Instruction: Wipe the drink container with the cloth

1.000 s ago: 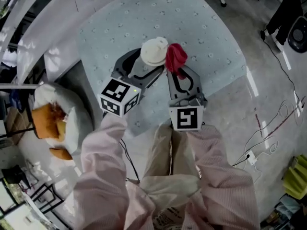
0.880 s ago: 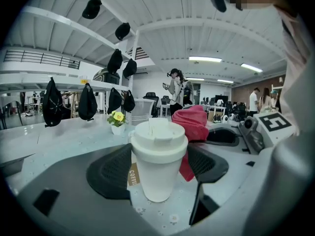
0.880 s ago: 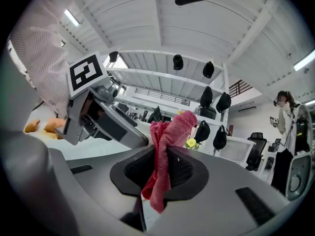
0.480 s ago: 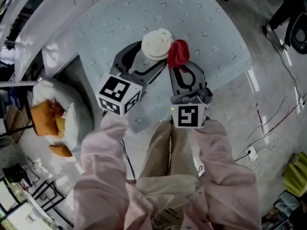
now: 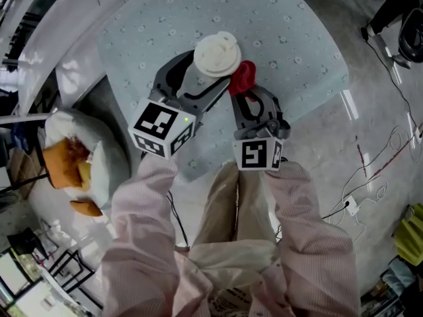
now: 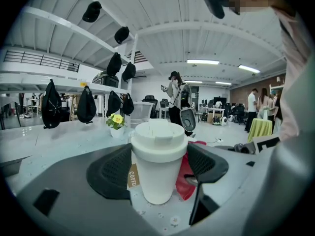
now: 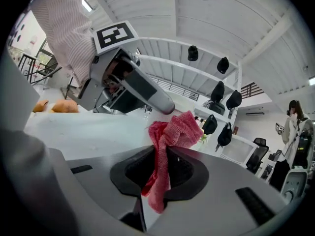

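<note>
Pale blue patterned tablecloth (image 5: 291, 58) covers the table in the upper half of the head view, with grey shiny floor at the right.

Two grippers work over it, one per hand. The left gripper (image 5: 206, 74) has its jaws clamped on the single cup (image 6: 158, 151), one dark pad against each side. The right gripper (image 7: 165, 168) has its jaws closed on the one red cloth (image 7: 170, 141), which is pinched in the middle: a bunched wad stands above the jaws and a narrow tail hangs below them.

The cup is white with a white lid (image 5: 217, 53). It stands upright on the tablecloth, long axis vertical and lid up, just above the centre of the head view. A small brown label shows on its left side in the left gripper view.

The cloth wad sits just beside the cup, at the lower right of the lid in the head view. Whether it touches the cup wall cannot be told.

Both forearms, in pink striped sleeves (image 5: 142, 210), reach up from the bottom of the frame side by side. The left gripper slants toward the upper right, while the right gripper points almost straight up the frame. The two marker cubes (image 5: 162, 127) face the camera.

Farther off in the left gripper view, one small pot with a yellow flower (image 6: 116, 122) stands on the table left of the cup, and several dark bags (image 6: 50, 102) hang from white shelves.
</note>
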{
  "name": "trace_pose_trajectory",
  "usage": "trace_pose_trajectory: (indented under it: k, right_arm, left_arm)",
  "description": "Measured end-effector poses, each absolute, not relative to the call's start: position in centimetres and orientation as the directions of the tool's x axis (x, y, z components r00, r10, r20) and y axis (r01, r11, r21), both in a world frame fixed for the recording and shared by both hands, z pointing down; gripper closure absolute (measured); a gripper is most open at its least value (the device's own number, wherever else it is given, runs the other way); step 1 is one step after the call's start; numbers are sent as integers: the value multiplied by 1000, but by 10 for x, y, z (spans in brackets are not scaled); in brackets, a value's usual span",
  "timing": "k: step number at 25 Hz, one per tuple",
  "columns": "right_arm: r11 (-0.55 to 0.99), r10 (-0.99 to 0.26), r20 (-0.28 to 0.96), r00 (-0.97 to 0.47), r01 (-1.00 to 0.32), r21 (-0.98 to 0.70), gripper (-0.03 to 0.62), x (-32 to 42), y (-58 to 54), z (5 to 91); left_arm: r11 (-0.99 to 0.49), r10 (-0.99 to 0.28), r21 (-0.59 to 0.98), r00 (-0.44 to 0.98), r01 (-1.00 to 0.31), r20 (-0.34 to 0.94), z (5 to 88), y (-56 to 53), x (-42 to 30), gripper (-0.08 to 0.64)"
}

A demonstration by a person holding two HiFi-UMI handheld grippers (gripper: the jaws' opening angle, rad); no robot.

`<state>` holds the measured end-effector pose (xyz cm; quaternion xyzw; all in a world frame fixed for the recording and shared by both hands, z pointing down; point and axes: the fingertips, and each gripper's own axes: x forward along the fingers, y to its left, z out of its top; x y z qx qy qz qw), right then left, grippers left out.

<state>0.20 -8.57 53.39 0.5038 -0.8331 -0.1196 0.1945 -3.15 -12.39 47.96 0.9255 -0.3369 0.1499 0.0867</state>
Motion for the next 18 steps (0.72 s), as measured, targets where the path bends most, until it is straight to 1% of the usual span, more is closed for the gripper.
trace_pose_trajectory:
  k: [3, 10, 14, 18]
  right_arm:
    - [483, -875, 251, -413, -784, 390, 538, 0, -84, 550]
    - [504, -858, 320, -402, -778, 374, 538, -1, -85, 567]
    - [515, -848, 340, -406, -781, 352, 538, -1, -86, 570]
    - [507, -847, 339, -409, -815, 281, 538, 3, -85, 566]
  left_arm:
    - [-761, -595, 59, 732, -646, 332, 480, -124, -31, 209]
    - [-762, -597, 57, 733, -646, 327, 480, -124, -32, 209]
    - [-761, -599, 56, 733, -646, 321, 480, -124, -32, 209]
    - [-761, -599, 56, 734, -646, 320, 480, -123, -32, 209]
